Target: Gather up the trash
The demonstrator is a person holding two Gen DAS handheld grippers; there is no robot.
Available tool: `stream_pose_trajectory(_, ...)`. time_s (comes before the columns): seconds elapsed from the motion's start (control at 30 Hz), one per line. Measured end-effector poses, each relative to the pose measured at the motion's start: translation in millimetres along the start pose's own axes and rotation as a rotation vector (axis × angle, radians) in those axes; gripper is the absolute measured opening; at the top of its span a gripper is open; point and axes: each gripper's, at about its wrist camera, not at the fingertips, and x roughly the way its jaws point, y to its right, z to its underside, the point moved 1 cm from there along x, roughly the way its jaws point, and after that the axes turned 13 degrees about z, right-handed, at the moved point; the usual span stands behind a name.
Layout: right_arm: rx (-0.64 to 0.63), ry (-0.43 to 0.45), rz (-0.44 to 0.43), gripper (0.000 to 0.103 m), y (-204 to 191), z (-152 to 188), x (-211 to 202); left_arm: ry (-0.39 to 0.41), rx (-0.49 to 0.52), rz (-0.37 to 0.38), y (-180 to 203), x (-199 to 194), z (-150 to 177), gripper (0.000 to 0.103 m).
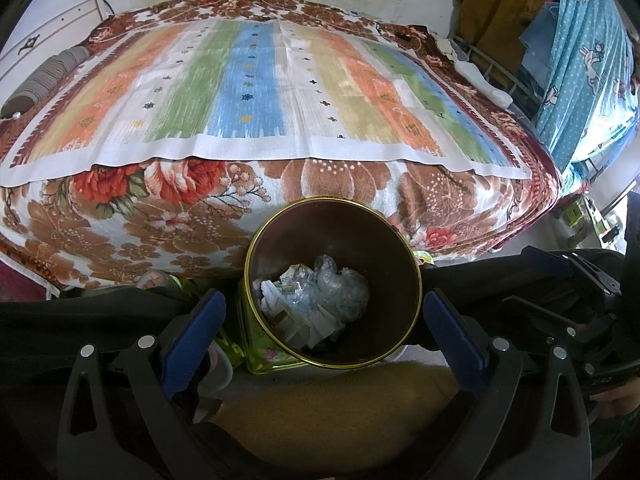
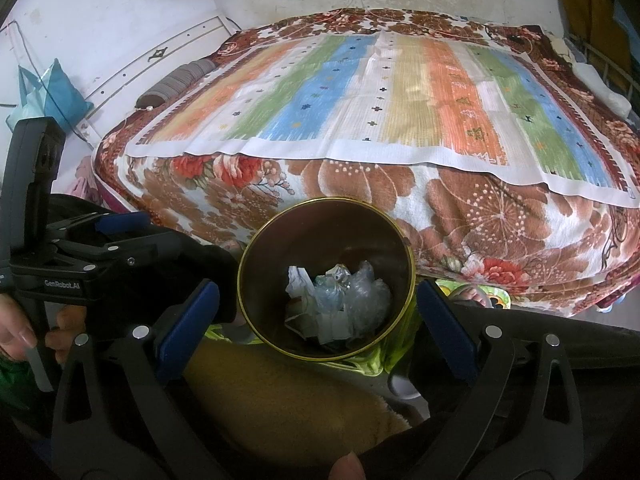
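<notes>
Right wrist view: "GenRobot.AI" is read on the left gripper (image 2: 120, 236), seen side-on, so whether it is spread cannot be told there. In its own view the left gripper (image 1: 320, 328) is held wide open and empty, as is the right gripper (image 2: 316, 316). One bin (image 1: 332, 216) stands between the fingers, with crumpled trash (image 1: 316, 304), perhaps plastic and paper, at its bottom, before one bed (image 1: 280, 88).

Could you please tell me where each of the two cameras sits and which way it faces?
Left wrist: on the left gripper, open, looking down into the bin, bed beyond; right gripper at right.
Right wrist: on the right gripper, open, facing the bin; left gripper and hand at left.
Shared: bin, crumpled trash, striped mat.
</notes>
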Motion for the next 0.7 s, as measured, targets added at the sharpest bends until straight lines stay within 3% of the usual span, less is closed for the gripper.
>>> stream_pose_trajectory(0.7, 0.001, -0.002, -0.002, 0.094, 0.5, -0.5, 0.1, -0.003, 0.000, 0.000, 0.4, -0.1, -1.0, 0.097)
